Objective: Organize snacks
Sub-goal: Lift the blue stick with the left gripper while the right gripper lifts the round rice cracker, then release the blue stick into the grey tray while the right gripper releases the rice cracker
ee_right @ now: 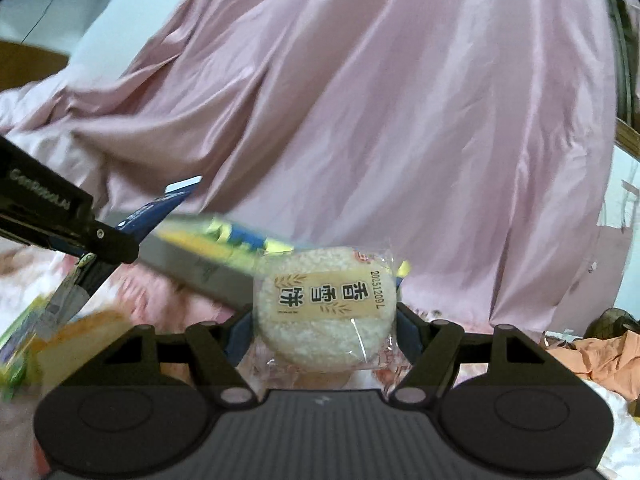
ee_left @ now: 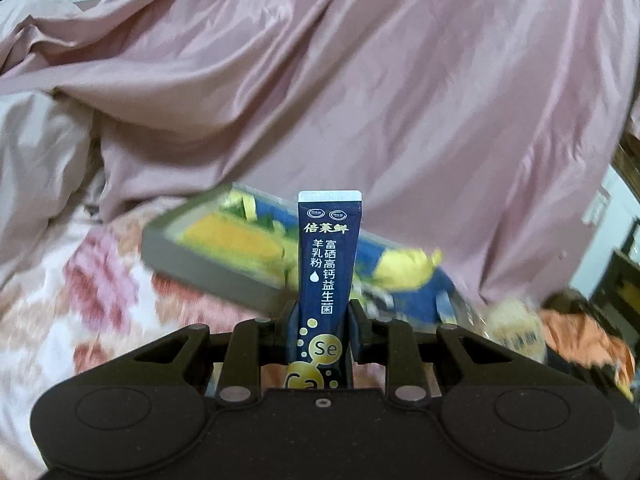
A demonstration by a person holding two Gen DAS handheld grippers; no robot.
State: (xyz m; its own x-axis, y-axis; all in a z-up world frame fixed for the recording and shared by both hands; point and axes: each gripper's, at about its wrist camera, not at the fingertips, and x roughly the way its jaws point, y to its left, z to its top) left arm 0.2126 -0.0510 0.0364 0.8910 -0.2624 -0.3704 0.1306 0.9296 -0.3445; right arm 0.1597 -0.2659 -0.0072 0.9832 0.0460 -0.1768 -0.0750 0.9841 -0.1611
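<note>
My left gripper (ee_left: pixel 320 308) is shut on a dark blue stick sachet (ee_left: pixel 326 264) with gold lettering, held upright above the bed. Behind it lies a grey box (ee_left: pixel 208 256) with yellow and blue snack packs inside, blurred. My right gripper (ee_right: pixel 324 316) is shut on a round rice cracker in clear wrap (ee_right: pixel 324 312). In the right wrist view the left gripper (ee_right: pixel 116 248) and its blue sachet (ee_right: pixel 160 208) show at the left, and the grey box (ee_right: pixel 200 272) lies behind the cracker.
A pink quilt (ee_left: pixel 360 80) is heaped behind the box. The bed has a floral sheet (ee_left: pixel 80 300). A pale snack bag (ee_left: pixel 516 328) and orange cloth (ee_left: pixel 580 340) lie at the right. A yellow pack (ee_right: pixel 80 344) and green pack (ee_right: pixel 20 352) lie at the left.
</note>
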